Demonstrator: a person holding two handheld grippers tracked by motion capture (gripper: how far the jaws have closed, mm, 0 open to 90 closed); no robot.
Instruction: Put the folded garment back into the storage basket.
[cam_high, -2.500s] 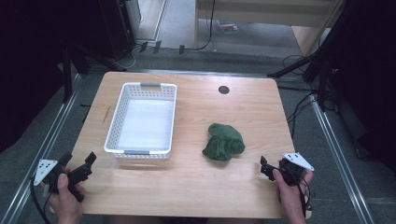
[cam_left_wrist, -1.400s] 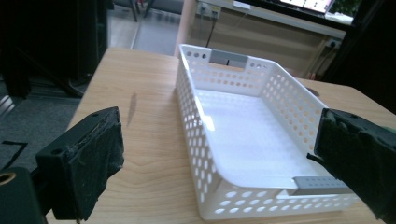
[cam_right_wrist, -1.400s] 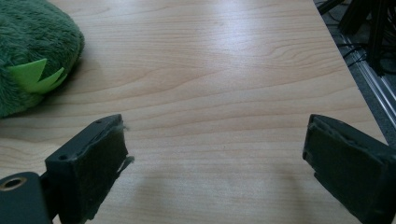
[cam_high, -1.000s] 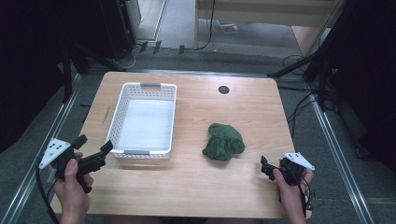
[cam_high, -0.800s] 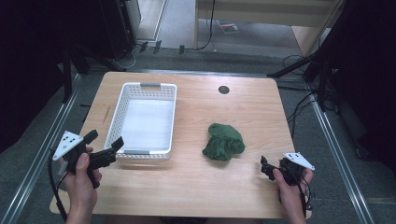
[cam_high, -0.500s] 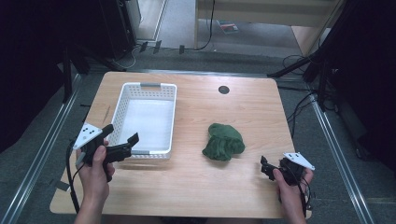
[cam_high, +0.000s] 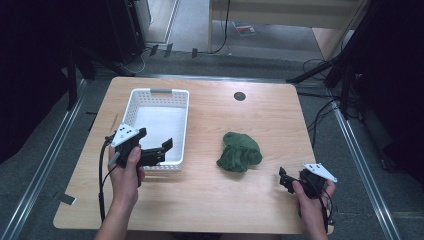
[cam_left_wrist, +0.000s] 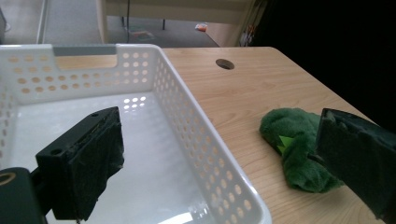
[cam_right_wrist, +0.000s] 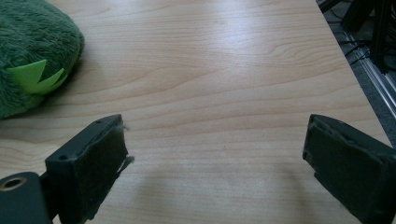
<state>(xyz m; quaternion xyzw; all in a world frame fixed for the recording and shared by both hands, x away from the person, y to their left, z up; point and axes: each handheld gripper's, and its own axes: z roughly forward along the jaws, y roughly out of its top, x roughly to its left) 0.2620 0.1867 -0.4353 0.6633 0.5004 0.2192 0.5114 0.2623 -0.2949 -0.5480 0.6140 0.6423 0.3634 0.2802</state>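
Observation:
A white perforated basket stands empty on the left half of the wooden table. A hand holds my left gripper open over the basket's near end, jaws wide apart and aimed to the right. In the left gripper view the left gripper straddles the basket's right wall, one jaw over its floor. The green plush toy lies just beyond the other jaw. That plush toy rests right of centre. My right gripper sits open near the front right edge. The plush toy lies ahead of the right gripper to its left, apart from it.
A round cable hole lies in the tabletop at the back. Metal rails run along both sides of the table. Bare wood stretches between the basket and the plush toy.
My left gripper has risen from the front left corner and travelled forward and right to the basket's near end, jaws open. The right gripper and the plush toy have stayed still.

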